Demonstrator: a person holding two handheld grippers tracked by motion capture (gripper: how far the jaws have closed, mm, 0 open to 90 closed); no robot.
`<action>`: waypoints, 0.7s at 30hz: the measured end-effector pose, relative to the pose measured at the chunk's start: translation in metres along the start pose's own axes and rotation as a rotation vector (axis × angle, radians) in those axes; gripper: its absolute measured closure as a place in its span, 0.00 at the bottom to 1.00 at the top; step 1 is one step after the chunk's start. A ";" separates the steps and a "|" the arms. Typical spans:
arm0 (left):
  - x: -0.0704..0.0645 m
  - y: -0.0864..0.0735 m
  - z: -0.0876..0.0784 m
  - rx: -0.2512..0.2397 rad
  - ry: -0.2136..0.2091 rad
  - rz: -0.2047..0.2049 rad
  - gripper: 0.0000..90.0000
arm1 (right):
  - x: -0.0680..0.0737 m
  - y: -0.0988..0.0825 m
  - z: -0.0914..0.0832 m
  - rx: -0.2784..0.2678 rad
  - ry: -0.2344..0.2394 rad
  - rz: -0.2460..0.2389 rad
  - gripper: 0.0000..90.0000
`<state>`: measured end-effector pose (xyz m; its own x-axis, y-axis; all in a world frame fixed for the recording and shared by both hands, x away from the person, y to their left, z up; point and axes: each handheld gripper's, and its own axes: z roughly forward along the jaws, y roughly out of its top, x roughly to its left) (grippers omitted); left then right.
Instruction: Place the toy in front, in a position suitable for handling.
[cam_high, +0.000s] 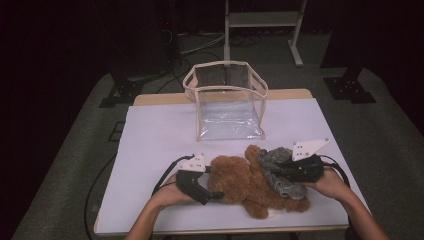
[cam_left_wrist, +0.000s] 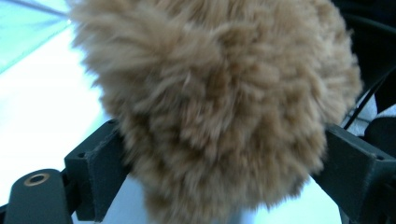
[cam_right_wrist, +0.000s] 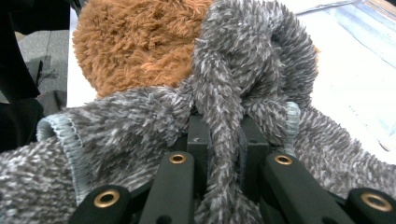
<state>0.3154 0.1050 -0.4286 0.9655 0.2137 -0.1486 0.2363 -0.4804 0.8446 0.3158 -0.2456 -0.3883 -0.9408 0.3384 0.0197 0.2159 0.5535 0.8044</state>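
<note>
Nearest in the high view, my two forearms come in over the white table (cam_high: 150, 130), and between my hands lies the fluffy brown teddy bear (cam_high: 240, 182) on its back, with a grey fuzzy knitted garment (cam_high: 280, 172) bunched over its right-hand end. My left gripper (cam_high: 212, 187) sits at the bear's left side, my right gripper (cam_high: 280, 170) at the garment. I judge the step in hand to be dressing or undressing the bear; which, I cannot tell. Beyond stands a clear plastic bag with beige trim (cam_high: 226, 100), open-topped and well apart, so nothing blocks me.

Through the left gripper view, the bear's brown fur (cam_left_wrist: 219, 107) bulges between my jaws, which stand spread wide on either side and do not visibly press it. Next I must close on the body to steady it.

From the right gripper view, my jaws are pressed together on a fold of the grey fabric (cam_right_wrist: 224, 116), the bear (cam_right_wrist: 135, 42) behind it. Loose folds could snag as I pull.
</note>
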 end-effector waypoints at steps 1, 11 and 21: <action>0.000 0.001 0.004 0.004 0.000 -0.001 0.11 | 0.000 -0.001 0.000 -0.004 0.003 0.003 0.87; -0.001 0.011 0.020 -0.083 -0.011 -0.012 0.39 | -0.001 -0.009 -0.006 -0.028 0.004 0.035 0.87; -0.004 0.050 -0.011 -0.120 0.046 0.074 0.50 | 0.001 0.003 -0.005 -0.150 0.024 0.052 0.87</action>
<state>0.3222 0.0900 -0.3802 0.9731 0.2216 -0.0627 0.1478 -0.3921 0.9080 0.3147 -0.2471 -0.3831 -0.9357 0.3444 0.0766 0.2250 0.4151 0.8815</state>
